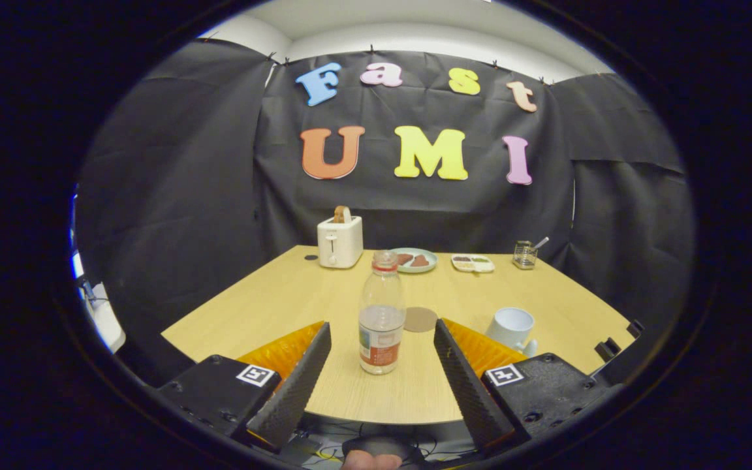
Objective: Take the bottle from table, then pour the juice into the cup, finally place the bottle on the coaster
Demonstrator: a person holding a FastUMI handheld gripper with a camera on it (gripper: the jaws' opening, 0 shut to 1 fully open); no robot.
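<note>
I have the fingers (382,336) spread wide with nothing in their grasp; the bottle (382,313) stands upright between them near the worktop's (271,307) front edge, untouched on either side. So I judge the task barely begun: grasping, pouring and setting down all remain. Just beyond the bottle lies the coaster (420,319), partly hidden behind it. The cup (510,328) sits towards the right edge, its base cut off by my right finger. I can't see inside it.
</note>
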